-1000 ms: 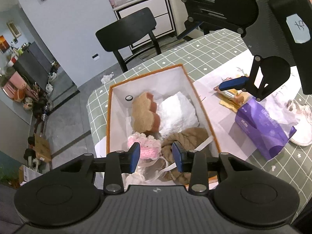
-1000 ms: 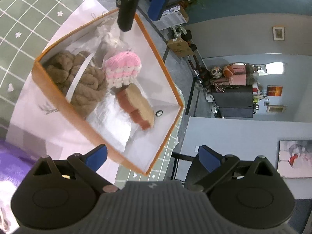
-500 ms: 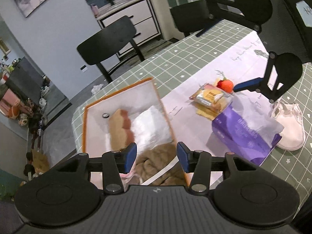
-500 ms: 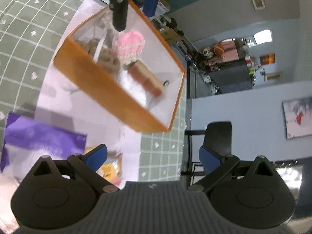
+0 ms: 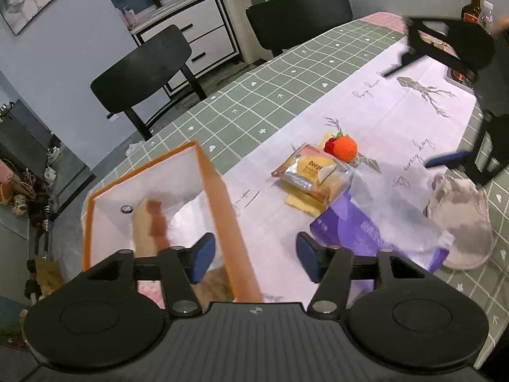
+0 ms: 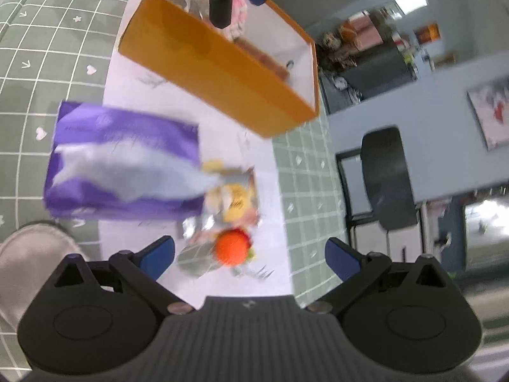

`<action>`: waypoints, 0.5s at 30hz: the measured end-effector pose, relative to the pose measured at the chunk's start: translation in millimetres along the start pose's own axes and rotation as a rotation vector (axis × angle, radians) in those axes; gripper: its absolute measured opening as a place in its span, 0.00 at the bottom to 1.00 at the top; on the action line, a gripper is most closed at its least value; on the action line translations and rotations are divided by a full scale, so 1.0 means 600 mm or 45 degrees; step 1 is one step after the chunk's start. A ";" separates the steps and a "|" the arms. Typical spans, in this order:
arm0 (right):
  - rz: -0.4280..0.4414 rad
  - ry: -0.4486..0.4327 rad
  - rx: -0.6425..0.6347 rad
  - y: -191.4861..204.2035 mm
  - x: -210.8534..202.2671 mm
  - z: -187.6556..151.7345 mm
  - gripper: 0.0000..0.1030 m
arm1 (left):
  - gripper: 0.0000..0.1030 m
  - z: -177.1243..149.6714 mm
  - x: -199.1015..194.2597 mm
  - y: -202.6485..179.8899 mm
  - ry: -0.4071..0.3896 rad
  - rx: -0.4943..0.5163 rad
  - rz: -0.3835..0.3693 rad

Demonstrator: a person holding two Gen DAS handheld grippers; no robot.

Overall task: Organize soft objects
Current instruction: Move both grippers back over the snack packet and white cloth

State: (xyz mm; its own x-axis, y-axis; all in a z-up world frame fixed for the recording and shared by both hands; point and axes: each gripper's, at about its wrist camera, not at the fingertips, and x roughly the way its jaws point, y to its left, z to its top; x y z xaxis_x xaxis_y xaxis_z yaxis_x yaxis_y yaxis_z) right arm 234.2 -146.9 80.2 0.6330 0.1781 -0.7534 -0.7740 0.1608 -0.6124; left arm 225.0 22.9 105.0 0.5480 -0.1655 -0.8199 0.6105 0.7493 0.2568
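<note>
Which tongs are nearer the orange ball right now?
Right. The right tongs hang open right over the orange ball; the left tongs, jaws opening, straddle the orange box wall.

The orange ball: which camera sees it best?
The left wrist camera. There the orange ball is sharp, lying on the white cloth behind the snack packet. The right wrist camera shows it closer but blurred, between its open claw's fingers.

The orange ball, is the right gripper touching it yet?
Apart. The right wrist view shows the orange ball between the right gripper's wide-open fingers, tablecloth visible on either side of it.
</note>
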 end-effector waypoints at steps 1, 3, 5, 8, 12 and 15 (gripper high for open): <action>0.003 0.003 0.023 0.006 0.002 -0.011 0.96 | 0.71 0.001 0.008 -0.003 -0.003 -0.007 0.003; 0.011 0.020 0.081 0.024 0.008 -0.040 0.96 | 0.71 0.003 0.025 -0.008 0.006 -0.022 -0.004; 0.019 0.039 0.150 0.045 0.013 -0.070 0.96 | 0.71 0.006 0.039 -0.010 0.008 -0.039 -0.019; 0.030 0.089 0.252 0.069 0.016 -0.107 0.96 | 0.71 0.011 0.057 -0.008 0.001 -0.093 -0.045; 0.007 0.150 0.483 0.087 0.013 -0.148 0.96 | 0.72 0.020 0.080 -0.001 -0.004 -0.176 -0.095; 0.008 0.148 0.673 0.096 0.005 -0.176 0.96 | 0.72 0.030 0.099 -0.001 0.004 -0.212 -0.105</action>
State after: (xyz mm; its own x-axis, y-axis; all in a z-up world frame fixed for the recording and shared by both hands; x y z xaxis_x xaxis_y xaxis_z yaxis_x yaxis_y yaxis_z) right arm 190.4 -239.9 17.4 0.5997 0.0766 -0.7965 -0.6472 0.6319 -0.4265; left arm 267.4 1.1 65.7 0.4979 -0.2290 -0.8365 0.5498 0.8292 0.1003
